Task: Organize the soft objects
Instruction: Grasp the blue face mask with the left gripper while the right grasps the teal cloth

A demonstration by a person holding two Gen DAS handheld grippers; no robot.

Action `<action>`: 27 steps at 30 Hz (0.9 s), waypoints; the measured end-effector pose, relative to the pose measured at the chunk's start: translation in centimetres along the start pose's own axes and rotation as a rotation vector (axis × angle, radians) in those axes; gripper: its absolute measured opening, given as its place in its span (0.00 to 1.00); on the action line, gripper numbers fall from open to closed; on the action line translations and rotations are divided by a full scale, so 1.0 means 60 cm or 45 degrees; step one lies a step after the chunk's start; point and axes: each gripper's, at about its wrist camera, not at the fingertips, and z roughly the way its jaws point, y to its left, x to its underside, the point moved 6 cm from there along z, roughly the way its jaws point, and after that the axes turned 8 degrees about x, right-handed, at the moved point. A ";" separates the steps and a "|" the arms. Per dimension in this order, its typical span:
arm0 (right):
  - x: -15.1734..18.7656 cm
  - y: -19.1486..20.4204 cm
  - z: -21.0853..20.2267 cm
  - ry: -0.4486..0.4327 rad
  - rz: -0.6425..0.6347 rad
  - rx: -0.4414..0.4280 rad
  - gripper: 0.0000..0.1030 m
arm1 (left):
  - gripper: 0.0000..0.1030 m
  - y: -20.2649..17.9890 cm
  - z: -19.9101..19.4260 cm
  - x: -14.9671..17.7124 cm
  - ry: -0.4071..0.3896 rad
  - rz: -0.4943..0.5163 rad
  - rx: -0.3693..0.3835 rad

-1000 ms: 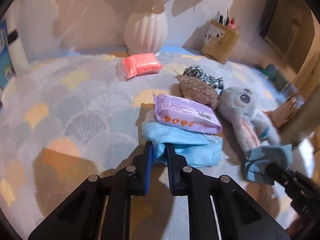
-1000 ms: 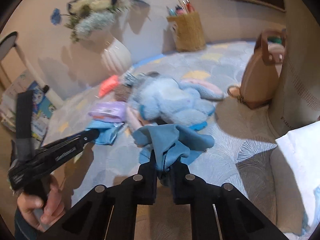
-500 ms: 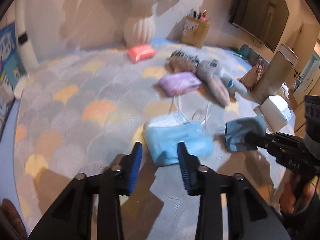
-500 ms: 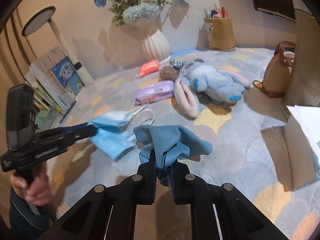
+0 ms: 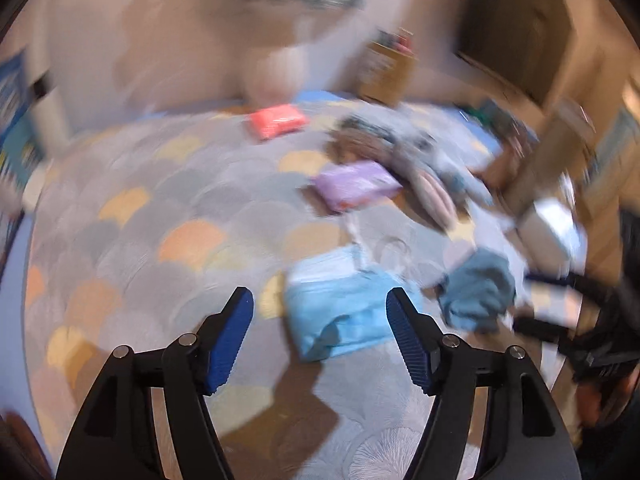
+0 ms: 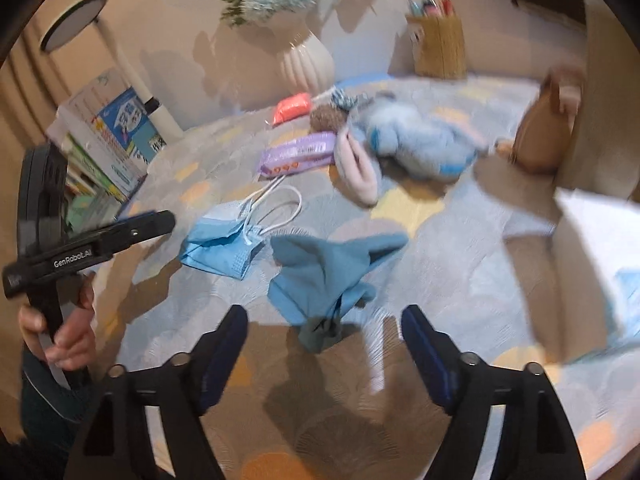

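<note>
The woven pen holder point(image 6: 439, 46) holds pens, and the white ribbed vase point(image 6: 308, 62) holds flowers. From the vase, the blue face mask point(image 6: 220, 246) and blue cloth point(image 6: 328, 276) lie loose, nearest the cameras. The left gripper point(image 5: 320, 316) and right gripper point(image 6: 324, 334) both have their fingers spread, empty. The left wrist view is blurred.

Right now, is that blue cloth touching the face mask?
Apart. The right wrist view shows patterned tabletop between the blue cloth and the face mask.
</note>
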 end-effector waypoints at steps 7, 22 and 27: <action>-0.046 0.029 0.020 -0.021 -0.295 0.078 0.91 | 0.66 -0.052 0.022 0.038 0.138 0.337 -0.129; -0.022 0.028 0.084 -0.025 -0.280 0.053 0.44 | 0.61 -0.043 0.093 -0.005 0.132 0.458 -0.156; -0.028 0.006 0.077 -0.056 -0.172 0.050 0.24 | 0.13 -0.021 0.087 -0.022 0.033 0.370 -0.205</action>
